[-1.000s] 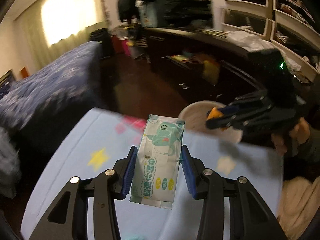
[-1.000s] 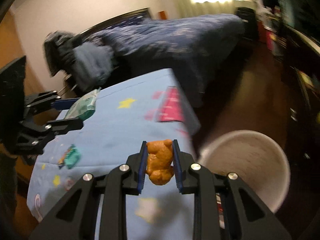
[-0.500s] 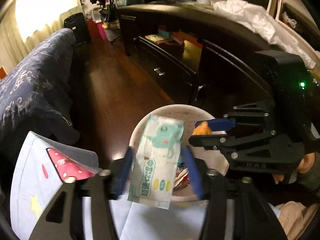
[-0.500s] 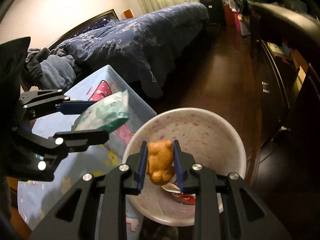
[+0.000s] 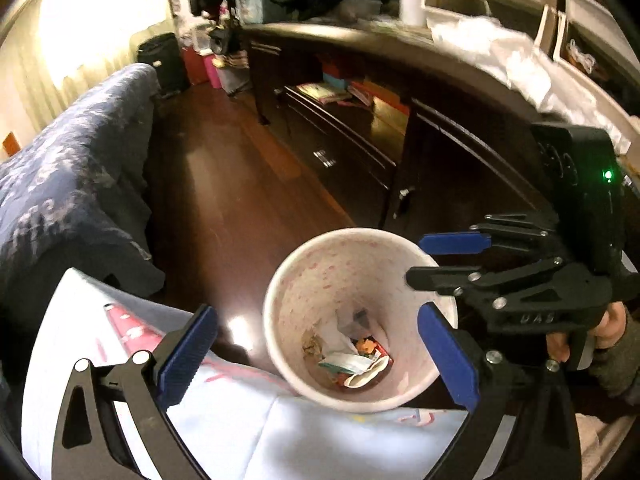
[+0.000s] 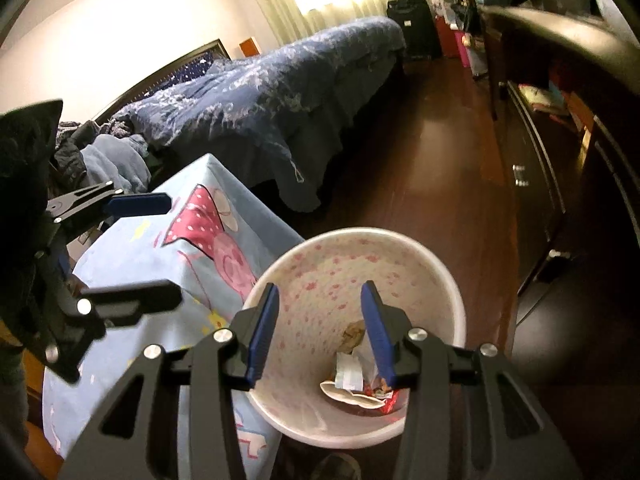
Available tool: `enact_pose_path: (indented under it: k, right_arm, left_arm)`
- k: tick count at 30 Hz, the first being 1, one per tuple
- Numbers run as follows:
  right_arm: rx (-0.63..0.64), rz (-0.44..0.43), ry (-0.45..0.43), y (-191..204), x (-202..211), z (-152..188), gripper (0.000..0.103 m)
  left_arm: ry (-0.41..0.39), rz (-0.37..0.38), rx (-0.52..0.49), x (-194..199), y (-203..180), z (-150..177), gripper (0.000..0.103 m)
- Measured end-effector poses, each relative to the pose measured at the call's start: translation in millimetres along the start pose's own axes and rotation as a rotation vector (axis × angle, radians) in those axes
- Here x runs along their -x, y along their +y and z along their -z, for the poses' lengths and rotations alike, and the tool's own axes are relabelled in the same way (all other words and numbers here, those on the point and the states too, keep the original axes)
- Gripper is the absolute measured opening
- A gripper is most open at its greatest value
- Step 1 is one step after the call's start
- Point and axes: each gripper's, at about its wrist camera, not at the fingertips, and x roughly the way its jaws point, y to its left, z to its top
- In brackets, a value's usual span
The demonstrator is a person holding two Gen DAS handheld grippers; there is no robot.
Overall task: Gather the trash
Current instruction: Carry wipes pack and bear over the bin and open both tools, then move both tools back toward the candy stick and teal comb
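With the left gripper (image 5: 316, 354) spread wide and the right gripper (image 6: 320, 330) half parted, jaws just opened and both empty above the pink-speckled bin (image 5: 280, 280), confirm the wet-wipe packet (image 5: 346, 362) rests at the bottom before withdrawing.

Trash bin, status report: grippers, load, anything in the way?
Left gripper and right gripper open, jaws just opening, empty. Trash sits in bin. Nothing blocks it.

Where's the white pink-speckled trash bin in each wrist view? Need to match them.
Left wrist: white pink-speckled trash bin sits lower centre, between the open gripper's fingers.
Right wrist: bin sits lower centre-right, behind the gripper.
Shared landmark: light blue cartoon-print cloth, touching the bin's left side in both.
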Motion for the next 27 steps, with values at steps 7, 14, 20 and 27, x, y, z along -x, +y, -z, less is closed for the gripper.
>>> enact_pose_path:
  k: [7,14,20,27]
  right_arm:
    - [0.111,-0.064,-0.073,52.0,37.5,0.4,0.064]
    - [0.251,-0.155,-0.077,121.0,51.0,9.9,0.068]
    - [0.322,-0.211,-0.034,168.0,40.4,19.2,0.071]
    - [0.378,-0.249,0.011,203.2,27.1,25.6,0.071]
  left_arm:
    - [-0.079,-0.160,0.083,93.7,40.4,49.4,0.099]
    - [-0.051,-0.431,0.237,195.2,104.0,149.4,0.099]
    - [0.070,-0.484,0.224,199.8,105.7,221.1,0.099]
    - [0.123,-0.488,0.208,180.5,88.8,256.1,0.099]
